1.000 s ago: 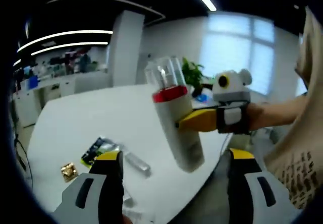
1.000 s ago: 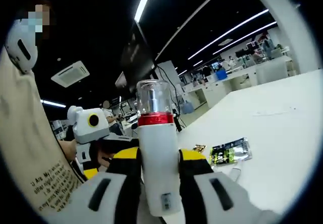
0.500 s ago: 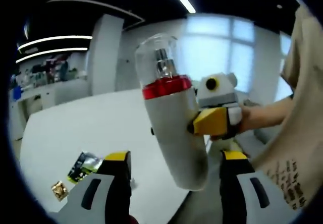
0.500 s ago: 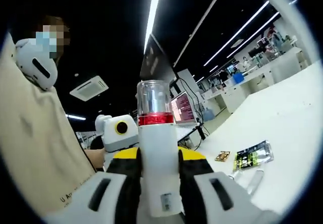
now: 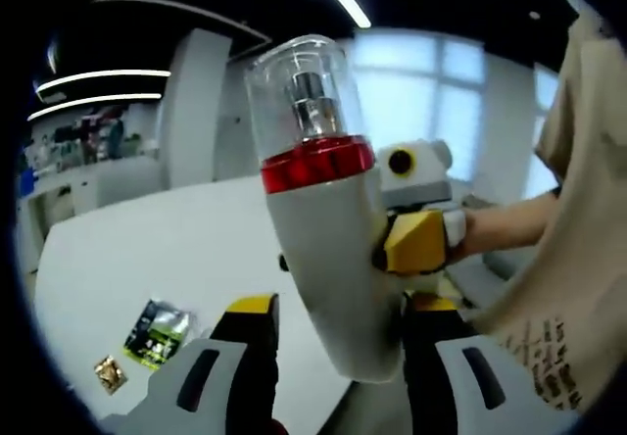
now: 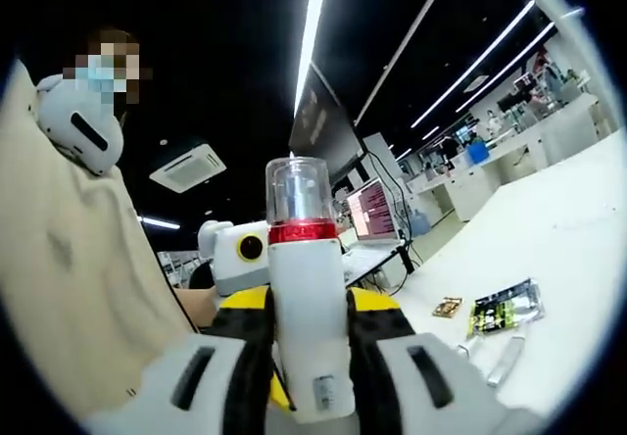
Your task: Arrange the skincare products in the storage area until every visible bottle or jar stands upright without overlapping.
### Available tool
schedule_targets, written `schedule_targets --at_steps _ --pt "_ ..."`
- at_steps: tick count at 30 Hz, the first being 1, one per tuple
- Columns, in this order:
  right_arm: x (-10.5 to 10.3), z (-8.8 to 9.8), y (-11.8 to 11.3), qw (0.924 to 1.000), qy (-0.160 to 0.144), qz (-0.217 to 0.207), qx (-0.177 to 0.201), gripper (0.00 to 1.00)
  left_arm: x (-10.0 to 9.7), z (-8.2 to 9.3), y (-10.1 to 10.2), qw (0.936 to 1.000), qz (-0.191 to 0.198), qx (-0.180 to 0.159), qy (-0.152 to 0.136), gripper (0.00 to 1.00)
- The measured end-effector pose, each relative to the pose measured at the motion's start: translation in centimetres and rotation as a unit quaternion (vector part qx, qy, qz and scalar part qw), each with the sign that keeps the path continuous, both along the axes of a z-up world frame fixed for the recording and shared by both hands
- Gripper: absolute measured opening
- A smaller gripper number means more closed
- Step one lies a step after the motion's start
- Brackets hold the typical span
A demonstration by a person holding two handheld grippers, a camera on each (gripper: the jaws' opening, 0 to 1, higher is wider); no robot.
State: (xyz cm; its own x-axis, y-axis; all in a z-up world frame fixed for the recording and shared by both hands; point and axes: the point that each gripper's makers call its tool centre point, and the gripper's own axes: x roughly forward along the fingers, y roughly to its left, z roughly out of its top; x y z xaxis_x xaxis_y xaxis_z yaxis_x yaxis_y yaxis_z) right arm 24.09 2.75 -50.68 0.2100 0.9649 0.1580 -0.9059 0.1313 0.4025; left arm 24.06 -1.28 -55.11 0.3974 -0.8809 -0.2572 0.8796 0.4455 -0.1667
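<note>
While the right gripper [image 6: 310, 332] clamps its fingers [image 6: 247, 342] on the white bottle [image 6: 308, 337] with its red band and clear cap, lifted above the white bench [image 6: 568, 259], the left gripper [image 5: 335, 342] stands open around its lower body, fingers [image 5: 253, 342] apart. A green sachet [image 6: 504, 308] lies on the bench.

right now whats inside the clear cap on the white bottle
A silver pump nozzle shows under the clear cap of the white bottle, above its red collar. The bottle's contents are hidden.
</note>
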Motion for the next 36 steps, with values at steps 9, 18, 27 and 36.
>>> schedule_targets --at_steps 9,18,27,36 --pt "-0.2 0.0 -0.3 0.9999 -0.007 -0.009 -0.002 0.28 -0.4 0.2 -0.7 0.9999 -0.002 -0.01 0.014 0.35" --pt "0.2 0.8 -1.2 0.9993 -0.018 -0.03 0.011 0.29 0.0 1.1 -1.2 0.9997 -0.002 0.002 -0.026 0.33" --pt "1.0 2.5 -1.3 0.9975 -0.033 -0.059 0.018 0.32 1.3 2.5 -1.0 0.9991 -0.004 0.014 -0.04 0.32" --pt "2.0 4.8 -1.8 0.995 -0.048 -0.087 0.014 0.33 1.9 3.1 -1.0 0.9995 0.003 0.024 -0.022 0.29"
